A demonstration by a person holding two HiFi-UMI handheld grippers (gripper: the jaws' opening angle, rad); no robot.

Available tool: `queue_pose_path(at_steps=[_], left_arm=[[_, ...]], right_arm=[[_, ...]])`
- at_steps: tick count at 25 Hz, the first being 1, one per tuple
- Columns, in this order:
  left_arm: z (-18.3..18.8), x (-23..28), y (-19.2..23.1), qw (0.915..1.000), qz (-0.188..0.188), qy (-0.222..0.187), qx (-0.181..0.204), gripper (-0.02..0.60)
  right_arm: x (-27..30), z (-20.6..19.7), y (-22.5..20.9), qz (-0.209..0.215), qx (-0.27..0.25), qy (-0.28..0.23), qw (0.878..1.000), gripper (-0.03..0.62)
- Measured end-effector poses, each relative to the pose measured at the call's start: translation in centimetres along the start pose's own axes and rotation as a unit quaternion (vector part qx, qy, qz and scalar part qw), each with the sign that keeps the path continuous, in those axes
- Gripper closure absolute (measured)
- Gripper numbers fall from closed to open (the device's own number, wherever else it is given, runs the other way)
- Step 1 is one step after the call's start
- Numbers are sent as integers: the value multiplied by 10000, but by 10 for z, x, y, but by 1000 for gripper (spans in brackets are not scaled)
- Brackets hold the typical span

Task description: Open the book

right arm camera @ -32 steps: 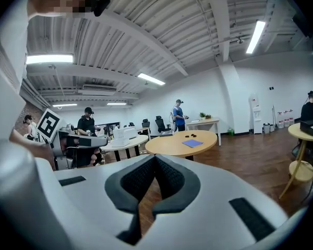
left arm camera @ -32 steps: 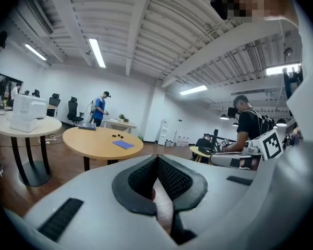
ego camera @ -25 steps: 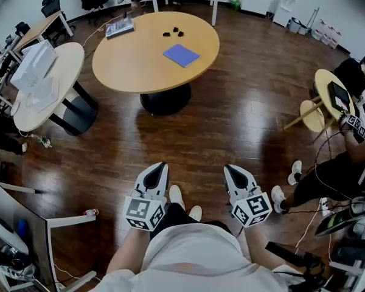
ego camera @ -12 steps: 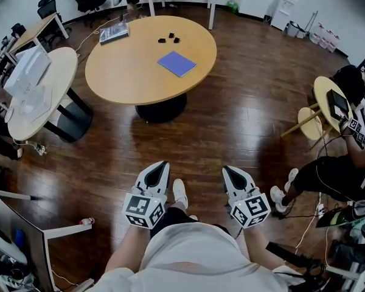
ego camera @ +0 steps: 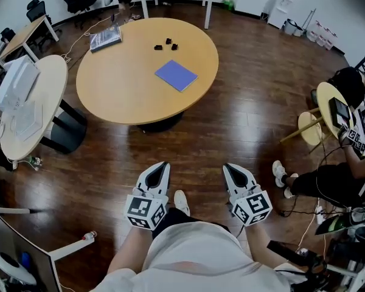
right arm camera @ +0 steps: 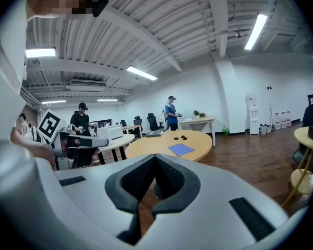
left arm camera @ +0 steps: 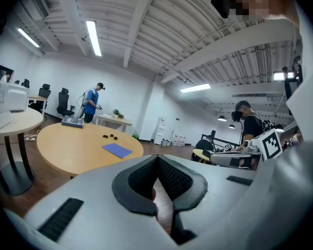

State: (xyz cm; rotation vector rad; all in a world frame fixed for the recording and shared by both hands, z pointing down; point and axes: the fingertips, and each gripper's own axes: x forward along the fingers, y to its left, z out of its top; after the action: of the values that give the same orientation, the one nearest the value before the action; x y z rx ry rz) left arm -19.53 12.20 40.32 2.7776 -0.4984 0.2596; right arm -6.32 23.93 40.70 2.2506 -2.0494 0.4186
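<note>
A thin blue book (ego camera: 176,75) lies closed on the round wooden table (ego camera: 121,78), right of its middle. It also shows small and far off in the left gripper view (left arm camera: 117,150) and the right gripper view (right arm camera: 181,149). My left gripper (ego camera: 161,165) and right gripper (ego camera: 229,168) are held side by side close to my body, over the dark wood floor and well short of the table. Both are shut with nothing in them, their tips meeting in the left gripper view (left arm camera: 157,158) and the right gripper view (right arm camera: 155,157).
Small black items (ego camera: 166,43) and a stack of papers (ego camera: 105,39) lie at the table's far side. A second round table (ego camera: 24,96) with white boxes stands at left. A seated person (ego camera: 340,175) and a small round table (ego camera: 331,102) are at right.
The round table and book have slid lower and nearer in the head view as I walk toward it. Both grippers keep the same pose and stay shut.
</note>
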Motion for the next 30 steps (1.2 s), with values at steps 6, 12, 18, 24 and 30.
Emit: queue_pose_path(at_steps=[6, 12, 18, 24, 30], left_arm=[[15, 39, 51, 9999, -65, -53, -130, 571], [24, 63, 89, 9996, -7, -67, -290, 571], [33, 78, 113, 9993, 169, -123, -312, 571], [33, 101, 117, 9987, 385, -82, -332, 571], [47, 149, 123, 9963, 782, -119, -338, 571]], right_arm=[[62, 25, -15, -57, -295, 64, 9995, 597], [106, 35, -27, -77, -339, 114, 9993, 597], [140, 39, -29, 130, -352, 200, 9991, 597], [165, 45, -51, 371, -308, 140, 9987, 597], [206, 57, -99, 763, -252, 87, 9967, 597]])
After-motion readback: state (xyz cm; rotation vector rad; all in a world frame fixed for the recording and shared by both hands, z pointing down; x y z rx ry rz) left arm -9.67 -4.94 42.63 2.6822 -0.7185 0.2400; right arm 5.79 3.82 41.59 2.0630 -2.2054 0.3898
